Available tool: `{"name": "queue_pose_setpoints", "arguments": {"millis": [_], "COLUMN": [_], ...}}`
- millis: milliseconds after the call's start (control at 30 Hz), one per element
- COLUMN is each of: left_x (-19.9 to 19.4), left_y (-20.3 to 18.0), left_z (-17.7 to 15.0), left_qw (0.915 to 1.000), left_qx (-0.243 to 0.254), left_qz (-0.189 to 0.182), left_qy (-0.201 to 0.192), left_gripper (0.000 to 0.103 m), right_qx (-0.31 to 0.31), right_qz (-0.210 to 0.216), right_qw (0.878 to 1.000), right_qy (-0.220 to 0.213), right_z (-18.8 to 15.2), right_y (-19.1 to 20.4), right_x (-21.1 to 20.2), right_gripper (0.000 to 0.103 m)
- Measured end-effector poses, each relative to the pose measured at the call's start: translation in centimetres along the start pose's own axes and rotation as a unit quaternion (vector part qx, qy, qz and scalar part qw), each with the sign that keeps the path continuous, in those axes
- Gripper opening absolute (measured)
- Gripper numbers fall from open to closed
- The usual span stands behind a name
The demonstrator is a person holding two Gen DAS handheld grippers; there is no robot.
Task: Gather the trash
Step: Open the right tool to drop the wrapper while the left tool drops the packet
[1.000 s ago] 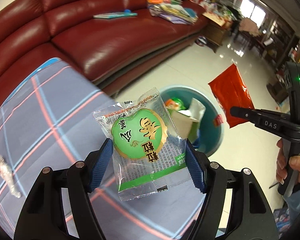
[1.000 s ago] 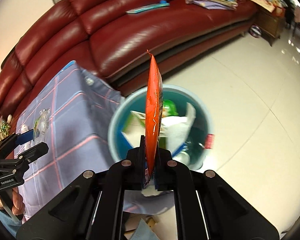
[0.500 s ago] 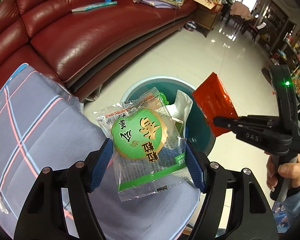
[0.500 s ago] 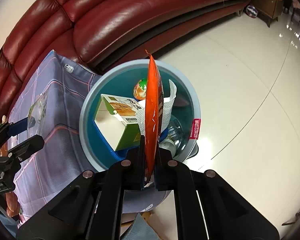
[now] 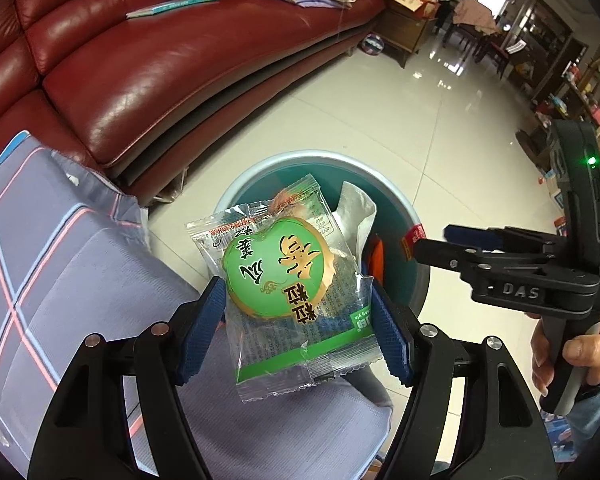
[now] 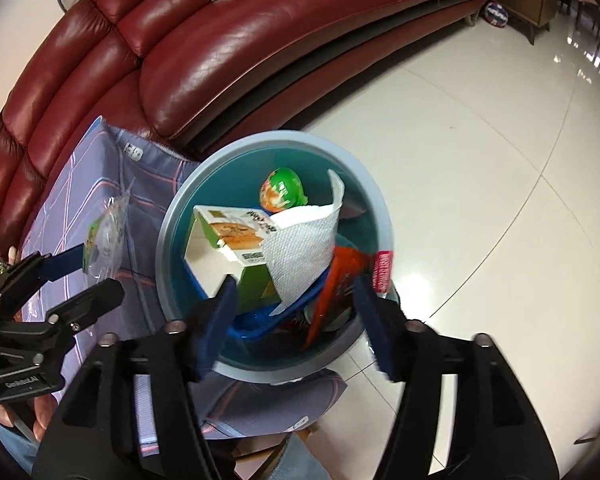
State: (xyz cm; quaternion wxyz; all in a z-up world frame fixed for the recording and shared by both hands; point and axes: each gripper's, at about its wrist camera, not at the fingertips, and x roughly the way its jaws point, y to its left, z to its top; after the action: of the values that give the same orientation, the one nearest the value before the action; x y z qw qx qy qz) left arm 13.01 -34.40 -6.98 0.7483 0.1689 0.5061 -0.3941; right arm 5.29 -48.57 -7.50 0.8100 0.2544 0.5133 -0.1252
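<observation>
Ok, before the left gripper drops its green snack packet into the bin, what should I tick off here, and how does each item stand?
1. Green snack packet gripped between the left gripper's pads: ok.
2. Right gripper clear of its load: ok; jaws opening, nothing between them.
3. Orange wrapper inside the blue bin: ok, it lies among the carton and paper towel.
4. Packet over the bin opening: cannot tell; the left wrist view shows it overlapping the near rim only.
5. Room left in the bin: ok, though fairly full.
6. Right gripper out of the drop path: not ok, it hangs over the bin.
</observation>
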Motion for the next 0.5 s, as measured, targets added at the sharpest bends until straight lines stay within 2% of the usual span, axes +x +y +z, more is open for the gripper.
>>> {"name": "queue_pose_setpoints", "arguments": {"millis": [100,400,500], "left_x": [0.7,3.7,4.4], "left_y": [-0.3,-2.2,-2.6], "left_z": [0.4,3.3,3.8], "left_qw": [1.0000,0.9992,0.9994], "left_qx": [0.005,0.018,0.014], "left_qz": [-0.005,-0.035,-0.031], "left_qy": [0.004,0.010,0.009], "left_gripper": [0.071,0.073,0.076], "right_qx": [0.010,0.053,0.056], "right_qz": [-0.008,-0.019,-0.021], "right_qw": [1.000,0.998,0.998], "right_qy": [-0.009,-0.019,-0.021], "right_z": [0.1,0.5,0.8], "right_y": [-0.8,-3.1,-3.1], "right_x": [-0.6,-1.9,-2.2], "right_gripper": [0.076,0.077,0.077]}}
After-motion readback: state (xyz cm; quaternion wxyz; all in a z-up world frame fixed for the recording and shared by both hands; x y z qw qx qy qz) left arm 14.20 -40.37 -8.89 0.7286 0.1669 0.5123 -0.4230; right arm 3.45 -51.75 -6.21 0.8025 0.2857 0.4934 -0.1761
